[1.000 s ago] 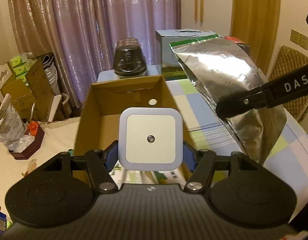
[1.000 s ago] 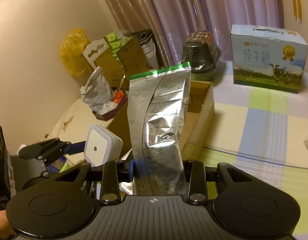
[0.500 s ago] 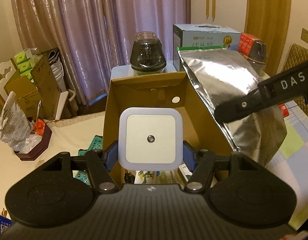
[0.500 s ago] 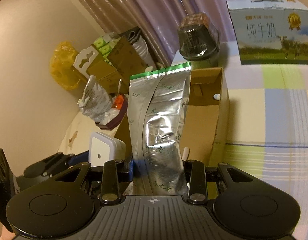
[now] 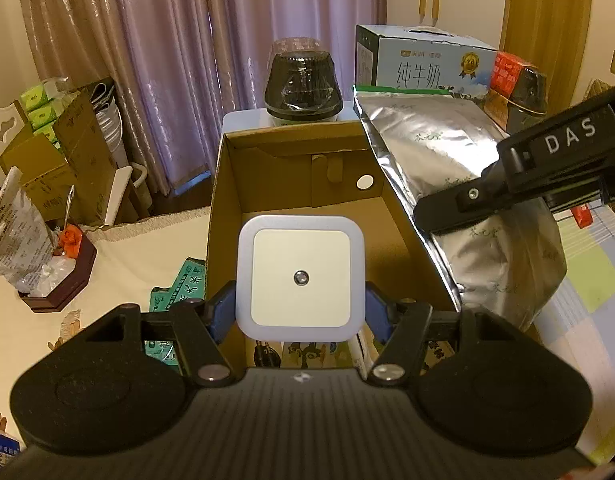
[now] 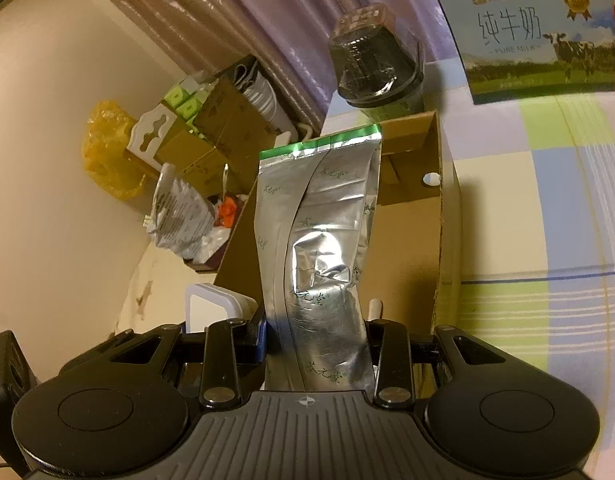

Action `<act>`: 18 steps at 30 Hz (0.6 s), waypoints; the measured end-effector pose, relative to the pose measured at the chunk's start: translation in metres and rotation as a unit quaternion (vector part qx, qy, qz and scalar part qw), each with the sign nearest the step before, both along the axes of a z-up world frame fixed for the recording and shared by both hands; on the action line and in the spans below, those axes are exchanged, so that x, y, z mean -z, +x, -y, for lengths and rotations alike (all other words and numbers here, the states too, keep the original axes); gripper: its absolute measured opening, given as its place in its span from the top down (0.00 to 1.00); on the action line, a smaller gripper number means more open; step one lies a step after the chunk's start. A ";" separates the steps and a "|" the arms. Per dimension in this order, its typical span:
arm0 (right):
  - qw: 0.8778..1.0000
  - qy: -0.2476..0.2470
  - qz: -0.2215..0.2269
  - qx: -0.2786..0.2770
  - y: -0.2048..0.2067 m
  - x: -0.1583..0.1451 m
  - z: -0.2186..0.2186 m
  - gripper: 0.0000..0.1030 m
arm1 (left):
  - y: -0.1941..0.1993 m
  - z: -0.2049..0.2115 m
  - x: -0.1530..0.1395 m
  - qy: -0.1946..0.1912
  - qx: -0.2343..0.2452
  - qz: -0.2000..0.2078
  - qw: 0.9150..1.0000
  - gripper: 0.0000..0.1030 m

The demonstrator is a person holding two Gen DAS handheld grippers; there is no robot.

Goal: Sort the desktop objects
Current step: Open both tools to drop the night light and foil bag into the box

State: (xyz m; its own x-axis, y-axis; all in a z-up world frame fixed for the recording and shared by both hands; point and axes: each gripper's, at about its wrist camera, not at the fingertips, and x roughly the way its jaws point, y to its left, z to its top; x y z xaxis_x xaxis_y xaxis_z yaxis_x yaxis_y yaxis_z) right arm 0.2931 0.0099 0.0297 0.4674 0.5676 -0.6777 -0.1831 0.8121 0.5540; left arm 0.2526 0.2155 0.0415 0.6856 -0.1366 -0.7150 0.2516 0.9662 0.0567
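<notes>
holding now: the left gripper (image 5: 300, 312) is clamped on a white square night light (image 5: 300, 282), blue pads pressed against its two sides.
night light: face toward the camera, small sensor dot at its centre, upright between the left fingers and over the near end of an open cardboard box (image 5: 227, 200).
right gripper (image 6: 317, 332): fingers nearly together, pinching the lower part of a silver foil tea pouch (image 6: 319, 232); the pouch stands up past the fingertips, its green-edged seal at the top.
tea pouch, left wrist view: just right of the left fingers, leaning over the box's right wall, with a black finger of the right gripper (image 5: 519, 176) across it.
cardboard box: ahead of and under both sets of fingers, flaps open, mostly bare inside; printed packets show at its near end, below the night light.
beyond the fingertips: a dark domed plastic container (image 5: 303, 80) just behind the box's far wall, and a blue milk carton case (image 5: 423, 60) to its right.
left of the left fingers: a teal packet (image 5: 179, 284) lying against the box's outer wall.
</notes>
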 end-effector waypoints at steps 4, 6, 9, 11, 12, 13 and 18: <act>1.000 0.009 -0.012 0.011 0.004 0.005 0.001 0.68 | 0.005 -0.001 0.004 -0.002 -0.002 -0.002 1.000 0.41; 1.000 0.011 -0.015 0.014 0.005 0.007 0.002 0.68 | 0.007 -0.001 0.005 0.001 -0.003 -0.001 1.000 0.41; 0.999 0.014 -0.019 0.024 0.005 0.009 0.003 0.68 | 0.010 -0.002 0.006 0.000 -0.008 -0.001 1.000 0.41; 0.999 0.014 -0.021 0.027 0.006 0.010 0.005 0.68 | 0.011 -0.004 0.006 -0.001 -0.010 -0.001 1.000 0.41; 0.999 0.016 -0.023 0.028 0.006 0.011 0.005 0.68 | 0.012 -0.005 0.005 -0.002 -0.012 0.000 1.000 0.41; 0.999 0.018 -0.025 0.030 0.007 0.012 0.006 0.68 | 0.012 -0.006 0.005 -0.002 -0.014 0.000 1.000 0.41; 0.996 0.059 -0.044 0.053 0.010 0.017 0.015 0.55 | 0.010 -0.008 0.004 -0.006 -0.017 0.003 1.000 0.40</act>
State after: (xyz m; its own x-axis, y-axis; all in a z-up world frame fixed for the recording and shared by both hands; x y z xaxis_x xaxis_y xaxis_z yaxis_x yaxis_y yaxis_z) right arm 0.3029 -0.0047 0.0124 0.4712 0.5966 -0.6496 -0.0468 0.7524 0.6570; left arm 0.2629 0.2232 0.0370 0.6940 -0.1221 -0.7096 0.2183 0.9748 0.0457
